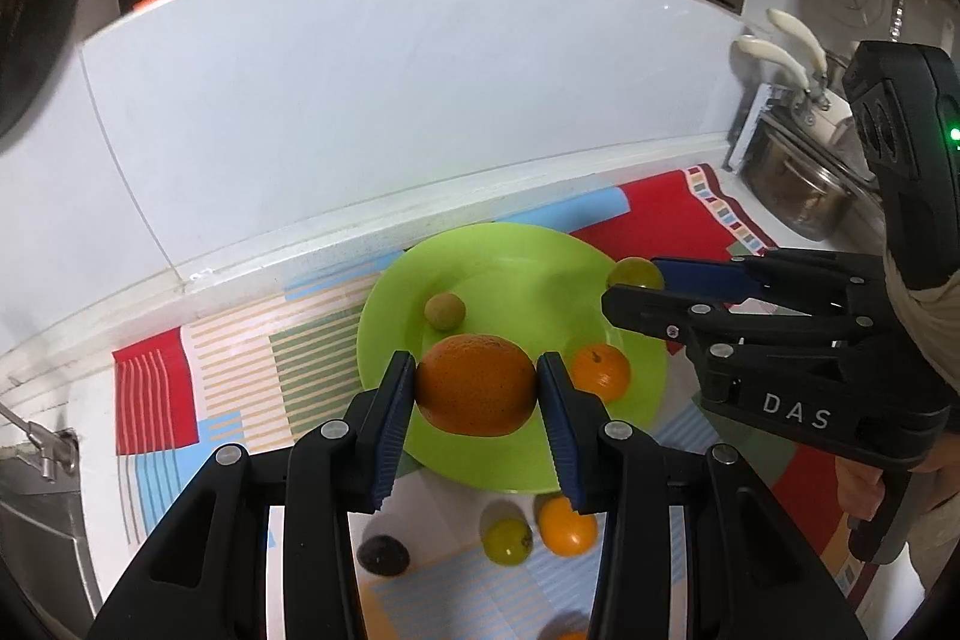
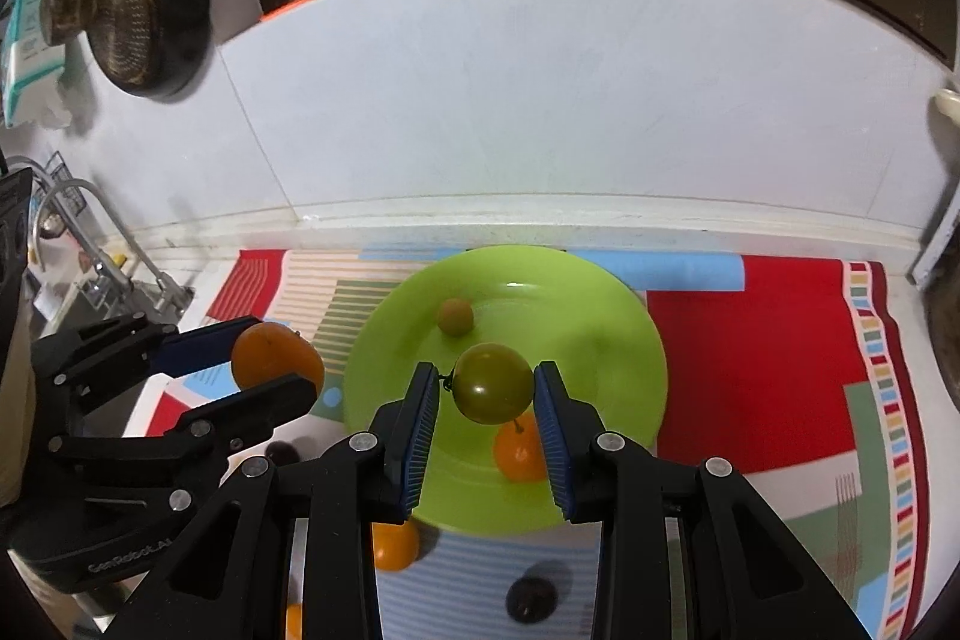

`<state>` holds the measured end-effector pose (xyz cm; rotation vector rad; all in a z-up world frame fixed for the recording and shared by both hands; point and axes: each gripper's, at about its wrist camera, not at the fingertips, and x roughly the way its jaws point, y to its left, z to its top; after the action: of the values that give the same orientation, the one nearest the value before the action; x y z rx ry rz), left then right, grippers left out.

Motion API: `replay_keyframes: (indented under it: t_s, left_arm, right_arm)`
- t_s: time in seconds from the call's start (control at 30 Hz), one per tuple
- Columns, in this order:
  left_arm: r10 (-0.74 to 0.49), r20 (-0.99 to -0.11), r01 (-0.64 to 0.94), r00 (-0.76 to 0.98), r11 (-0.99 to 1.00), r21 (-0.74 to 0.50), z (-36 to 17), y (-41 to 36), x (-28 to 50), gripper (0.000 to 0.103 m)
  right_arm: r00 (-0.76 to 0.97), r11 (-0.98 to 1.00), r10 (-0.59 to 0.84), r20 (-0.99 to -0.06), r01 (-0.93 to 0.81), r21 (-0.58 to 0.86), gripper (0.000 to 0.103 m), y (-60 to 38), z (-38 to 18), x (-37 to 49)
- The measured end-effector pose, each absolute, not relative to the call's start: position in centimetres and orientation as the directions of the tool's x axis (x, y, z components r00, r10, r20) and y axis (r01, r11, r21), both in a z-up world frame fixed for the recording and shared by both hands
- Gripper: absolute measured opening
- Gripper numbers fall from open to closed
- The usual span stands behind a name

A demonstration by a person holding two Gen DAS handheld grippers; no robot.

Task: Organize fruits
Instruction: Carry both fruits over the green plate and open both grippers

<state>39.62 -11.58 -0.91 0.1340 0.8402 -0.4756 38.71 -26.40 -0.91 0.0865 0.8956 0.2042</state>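
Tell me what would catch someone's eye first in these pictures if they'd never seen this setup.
The bright green plate on the patterned mat stands out first, with a small brown fruit and a small orange lying on it. Next come the two loads held above it: the left gripper clamps a big orange, and the right gripper holds a green fruit.

plate (image 2: 600, 340): bright green | big orange (image 1: 477, 385): orange | round fruit (image 2: 493, 382): green | mat (image 2: 750, 370): red, blue, striped, colourful blocks | left gripper (image 1: 477, 388): black, blue pads | wall (image 2: 540, 100): white
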Motion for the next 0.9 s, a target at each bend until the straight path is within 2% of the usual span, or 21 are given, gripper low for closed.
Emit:
replay_keyframes:
  t_s: [0.5, 0.9]
  left_arm:
    - [-0.319, -0.806, 0.446, 0.498, 0.892, -0.076, -4.8, -12.9, 44.7, 0.041]
    - [-0.289, -0.840, 0.453, 0.459, 0.889, -0.058, -6.7, -14.0, 46.3, 0.041]
  right_arm:
    - [0.536, 0.977, 0.211, -0.817, -0.145, 0.158, 0.034, -27.2, -5.1, 44.5]
    - [0.488, 0.979, 0.200, -0.849, -0.137, 0.152, 0.034, -27.3, -7.5, 46.0]
